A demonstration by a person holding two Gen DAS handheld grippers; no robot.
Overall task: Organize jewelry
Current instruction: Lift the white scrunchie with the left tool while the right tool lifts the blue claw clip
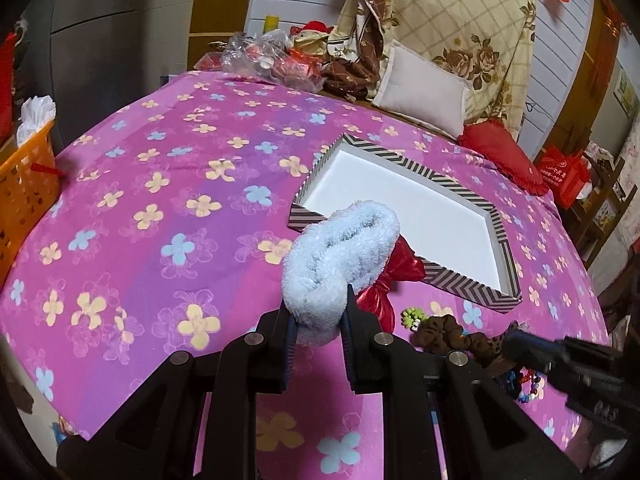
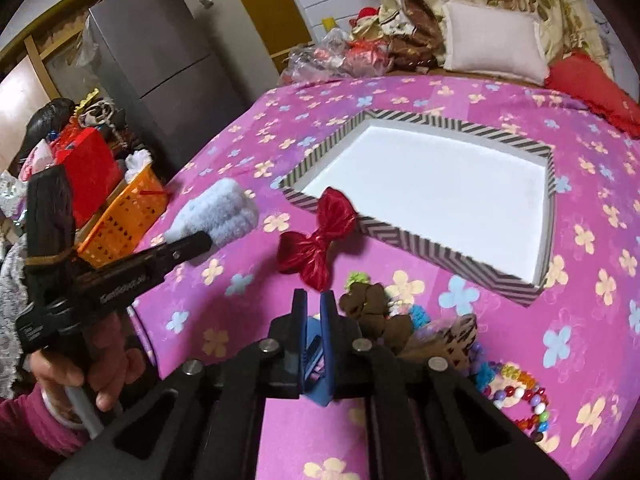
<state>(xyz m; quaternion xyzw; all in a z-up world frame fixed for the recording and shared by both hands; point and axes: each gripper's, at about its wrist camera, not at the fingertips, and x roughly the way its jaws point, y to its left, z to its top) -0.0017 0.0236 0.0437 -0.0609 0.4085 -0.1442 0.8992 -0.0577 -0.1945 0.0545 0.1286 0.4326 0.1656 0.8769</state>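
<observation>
My left gripper is shut on a fluffy light-blue scrunchie, held above the pink flowered bedspread. The right wrist view shows the scrunchie at the left gripper's tip. A striped box with a white floor lies open just beyond. A red bow leans by its near wall. My right gripper hangs over the bed with its jaws nearly together and nothing seen between them. Right of it lie a brown scrunchie, a leopard-print piece and a bead bracelet.
An orange basket stands off the bed's left side, with a grey fridge behind it. A white pillow, a red cushion and bagged clutter sit at the head. A person's hand grips the left tool.
</observation>
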